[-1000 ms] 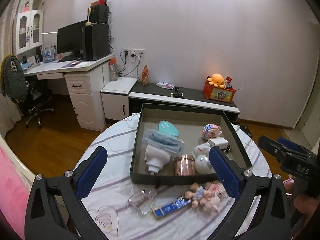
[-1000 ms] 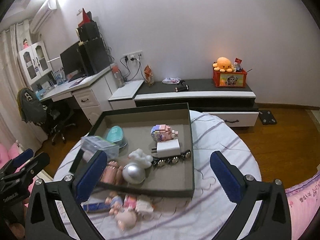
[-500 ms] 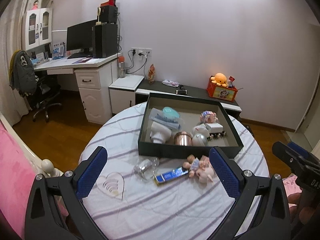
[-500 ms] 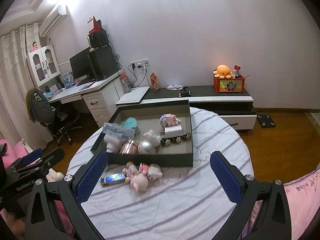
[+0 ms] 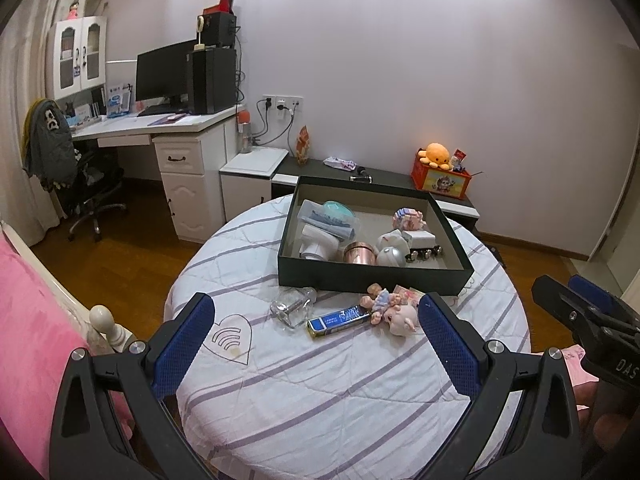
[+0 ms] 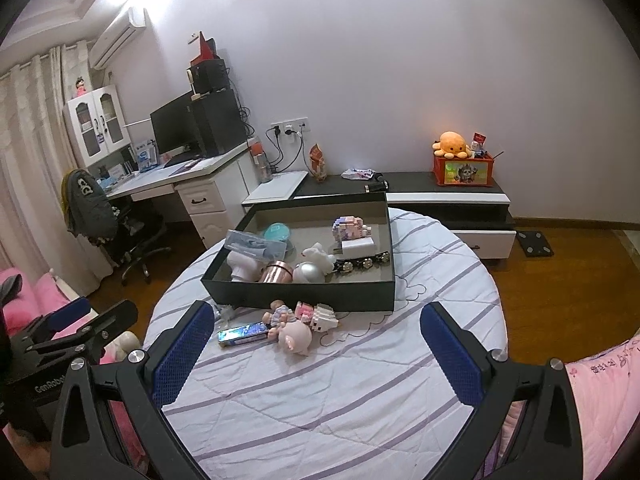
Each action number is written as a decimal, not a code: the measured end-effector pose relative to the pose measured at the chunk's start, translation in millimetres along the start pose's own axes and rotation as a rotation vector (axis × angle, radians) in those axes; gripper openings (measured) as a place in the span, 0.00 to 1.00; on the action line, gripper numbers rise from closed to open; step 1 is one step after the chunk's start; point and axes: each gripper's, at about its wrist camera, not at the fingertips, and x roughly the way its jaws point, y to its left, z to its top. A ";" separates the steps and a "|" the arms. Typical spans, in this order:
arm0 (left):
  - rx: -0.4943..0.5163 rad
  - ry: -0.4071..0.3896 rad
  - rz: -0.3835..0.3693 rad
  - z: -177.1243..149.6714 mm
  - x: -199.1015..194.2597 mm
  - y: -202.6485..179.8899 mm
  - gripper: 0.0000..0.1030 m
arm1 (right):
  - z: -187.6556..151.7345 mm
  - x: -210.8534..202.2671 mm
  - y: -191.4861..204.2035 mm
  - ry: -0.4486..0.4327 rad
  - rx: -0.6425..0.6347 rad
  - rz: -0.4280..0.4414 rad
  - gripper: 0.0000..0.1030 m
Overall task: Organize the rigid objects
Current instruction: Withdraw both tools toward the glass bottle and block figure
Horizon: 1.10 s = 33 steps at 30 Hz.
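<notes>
Four loose items, a clear bottle (image 5: 293, 307), blue packet (image 5: 339, 319), doll (image 5: 390, 307) and pink block toy (image 5: 407, 293), lie before the dark box (image 5: 372, 278) as your left gripper (image 5: 316, 340) hangs released and empty above the round table (image 5: 304, 392); judged mid-task, picking one comes next. From the right wrist, your right gripper (image 6: 316, 344) is likewise spread and empty, with bare cloth below, while the box's near wall must be cleared to drop anything in.

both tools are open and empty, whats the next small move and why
Probably bring the left tool down over the clear glass bottle. It lies on the tablecloth outside the dark box, nearest that tool, with the blue packet and doll also left out.
</notes>
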 end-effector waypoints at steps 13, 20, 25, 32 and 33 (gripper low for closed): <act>-0.005 0.015 -0.002 -5.8 2.8 -0.2 1.00 | -2.6 0.0 7.3 0.007 -0.018 0.002 1.00; -0.008 0.030 0.001 -8.3 10.1 1.1 1.00 | -4.4 7.7 7.0 0.024 -0.020 -0.001 1.00; -0.008 0.065 0.014 -16.1 25.3 4.1 1.00 | -6.5 18.4 2.1 0.048 -0.017 -0.008 1.00; -0.018 0.138 0.031 -29.3 57.8 12.6 1.00 | -16.8 47.3 -5.6 0.123 -0.021 -0.019 1.00; -0.020 0.147 0.033 -30.3 62.1 13.5 1.00 | -18.6 52.3 -5.9 0.136 -0.024 -0.020 1.00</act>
